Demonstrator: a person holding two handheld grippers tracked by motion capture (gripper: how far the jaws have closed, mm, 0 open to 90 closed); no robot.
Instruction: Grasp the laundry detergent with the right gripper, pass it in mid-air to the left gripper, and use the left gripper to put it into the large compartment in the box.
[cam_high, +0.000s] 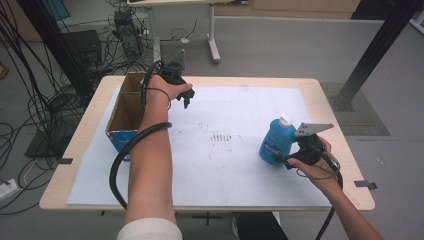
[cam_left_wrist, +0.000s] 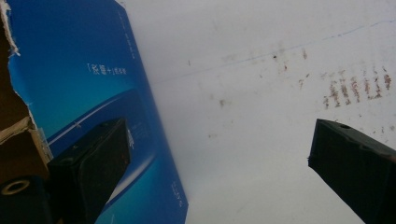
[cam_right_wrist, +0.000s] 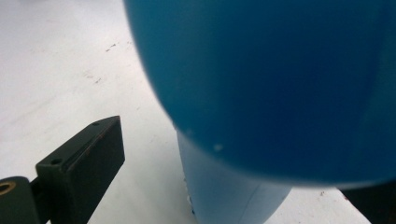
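While the blue bottle (cam_high: 276, 141) stands upright near the right edge of the surface (cam_high: 225, 165), well apart from the cardboard box (cam_high: 122, 112), the right tool (cam_high: 289, 161) sits spread around it without pinching. Squeeze low and square. Its far jaw is hidden behind the bottle. The left tool (cam_high: 186, 100) gapes empty beside the box.

My work surface is a white sheet (cam_high: 215, 150) on a wooden table (cam_high: 320, 85); brown scuff marks (cam_high: 220, 136) sit at its centre. At eleven o'clock, tangled cables (cam_high: 45, 100) crowd the grey floor, and a desk leg (cam_high: 213, 45) stands at twelve.
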